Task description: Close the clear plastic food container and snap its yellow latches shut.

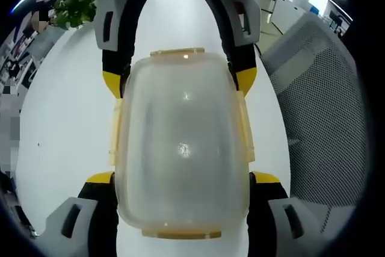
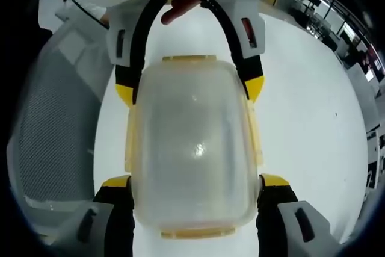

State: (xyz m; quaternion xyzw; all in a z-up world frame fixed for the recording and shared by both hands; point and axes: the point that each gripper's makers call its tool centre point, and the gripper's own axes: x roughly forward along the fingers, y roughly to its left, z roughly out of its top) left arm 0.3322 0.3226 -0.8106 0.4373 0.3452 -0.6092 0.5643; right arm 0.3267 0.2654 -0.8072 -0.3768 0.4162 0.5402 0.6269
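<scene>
Lid seated on container (image 1: 180,148), resting on white table (image 1: 66,124). Left gripper (image 1: 180,191) and right gripper (image 2: 194,194) wide open, straddling container from opposite ends, jaw tips beside its walls, gripping nothing. Latches (image 1: 114,133) apparently lying flat along container sides; whether snapped, cannot tell.

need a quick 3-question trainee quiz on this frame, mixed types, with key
1. True or false: the left tongs and right tongs straddle the container from opposite ends.
2. What stands beside the white table? A) mesh chair B) ladder C) sink
3. Fill in: the container's latches are ___ in colour.

Key: 1 true; 2 A; 3 yellow.
</scene>
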